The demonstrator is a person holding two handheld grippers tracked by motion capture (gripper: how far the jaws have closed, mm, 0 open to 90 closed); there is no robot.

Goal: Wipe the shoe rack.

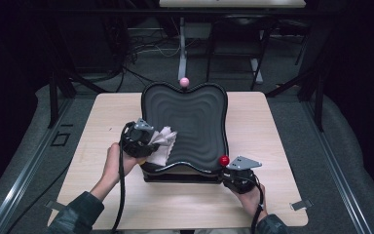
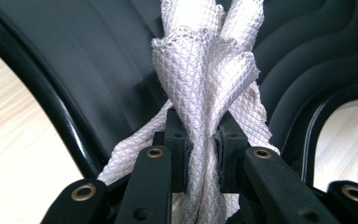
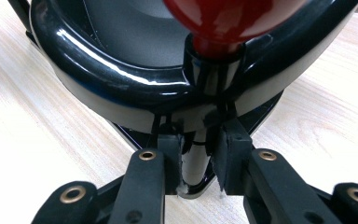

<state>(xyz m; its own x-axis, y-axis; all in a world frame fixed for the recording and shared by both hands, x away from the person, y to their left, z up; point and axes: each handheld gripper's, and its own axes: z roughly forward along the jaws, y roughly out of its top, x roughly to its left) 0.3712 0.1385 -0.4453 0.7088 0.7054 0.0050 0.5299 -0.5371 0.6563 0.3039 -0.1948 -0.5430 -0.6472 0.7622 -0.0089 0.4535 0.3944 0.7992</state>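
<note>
Left hand-held gripper [image 2: 200, 154] is clamped on a bunched white quilted cloth [image 2: 205, 79], pressed onto the near-left part of the black ridged butterfly-shaped tray [image 1: 195, 122]. Right hand-held gripper [image 3: 198, 158] is closed on the tray's post under the red knob [image 3: 223, 18], steadying it. Wiping looks underway; most of the tray remains ahead.

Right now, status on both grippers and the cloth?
Left gripper shut on white quilted cloth, at black ridged tray's left edge. Right gripper clamped on tray's front rim below red knob. Nothing blocking.
</note>
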